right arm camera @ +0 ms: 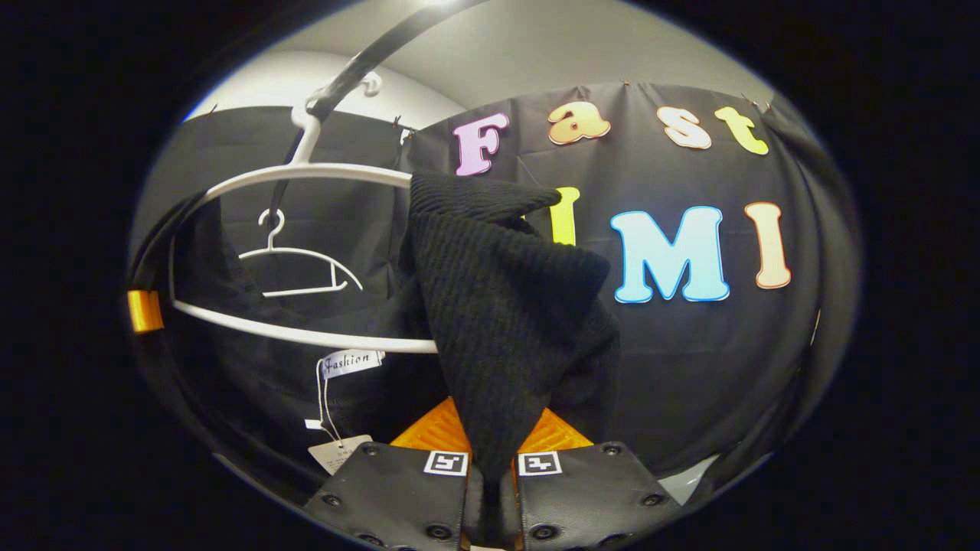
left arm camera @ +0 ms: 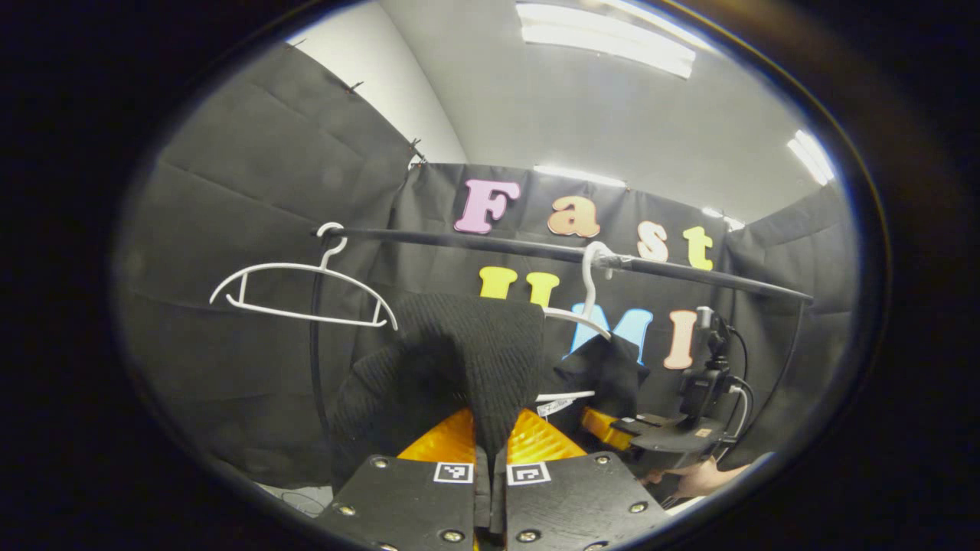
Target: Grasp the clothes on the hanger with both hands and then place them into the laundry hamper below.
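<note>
Both grippers have the black knit garment [left arm camera: 459, 360] pinched, so the grasping step looks done and the lift-off from the hanger is in hand. In the left gripper view the left gripper [left arm camera: 490, 440] has its jaws closed together on a fold of the knit, which bunches up just above them. In the right gripper view the right gripper [right arm camera: 490, 436] is likewise clamped on a hanging point of the same fabric. The garment is draped over the near white hanger [right arm camera: 306, 252], whose hook sits on the black rail [left arm camera: 551, 249], so the next move probably calls for raising and sliding the cloth clear of the hanger's arm, both hands together, before lowering it. The hamper is somewhere below and cannot be placed from here. The left gripper view also takes in a second, bare hanger [left arm camera: 302, 295] at the rail's far end and the other gripper with the hand [left arm camera: 700, 478] holding it. The right gripper view instead brings up the garment's paper tags [right arm camera: 341, 398] dangling beneath the hanger bar, though the dark cloth behind them is hard to separate from the wall.
</note>
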`<state>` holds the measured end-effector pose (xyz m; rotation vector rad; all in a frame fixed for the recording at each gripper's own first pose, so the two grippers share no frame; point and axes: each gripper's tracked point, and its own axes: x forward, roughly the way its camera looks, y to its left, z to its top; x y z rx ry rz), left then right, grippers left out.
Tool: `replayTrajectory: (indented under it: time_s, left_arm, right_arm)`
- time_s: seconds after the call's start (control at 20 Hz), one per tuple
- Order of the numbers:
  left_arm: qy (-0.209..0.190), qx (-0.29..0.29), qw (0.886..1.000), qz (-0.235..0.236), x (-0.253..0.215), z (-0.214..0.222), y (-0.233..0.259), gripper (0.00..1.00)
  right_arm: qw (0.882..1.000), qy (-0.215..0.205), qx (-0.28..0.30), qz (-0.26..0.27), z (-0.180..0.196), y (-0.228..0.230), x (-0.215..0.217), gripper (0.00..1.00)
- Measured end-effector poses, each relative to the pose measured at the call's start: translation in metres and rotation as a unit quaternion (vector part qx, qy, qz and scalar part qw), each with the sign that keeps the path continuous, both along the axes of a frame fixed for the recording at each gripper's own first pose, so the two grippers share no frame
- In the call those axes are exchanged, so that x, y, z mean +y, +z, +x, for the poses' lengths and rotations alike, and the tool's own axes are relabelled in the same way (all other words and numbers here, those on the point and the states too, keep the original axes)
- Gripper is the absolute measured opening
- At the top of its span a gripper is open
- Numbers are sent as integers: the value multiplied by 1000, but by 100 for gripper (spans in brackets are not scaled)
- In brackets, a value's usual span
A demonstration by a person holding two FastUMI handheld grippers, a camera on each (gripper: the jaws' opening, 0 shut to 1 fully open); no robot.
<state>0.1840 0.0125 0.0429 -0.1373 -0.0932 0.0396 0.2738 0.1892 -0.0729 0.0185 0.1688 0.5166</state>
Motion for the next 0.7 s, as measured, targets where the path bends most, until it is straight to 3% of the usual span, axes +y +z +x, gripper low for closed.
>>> replayTrajectory:
  time_s: [0.1,0.7]
  left_arm:
    - [-1,-7,1000,6,0,-2,3,1]
    - [60,-70,995,28,64,-18,45,1]
  right_arm:
    - [1000,7,6,8,1,3,-8,5]
    - [993,-102,-42,50,8,42,-75,9]
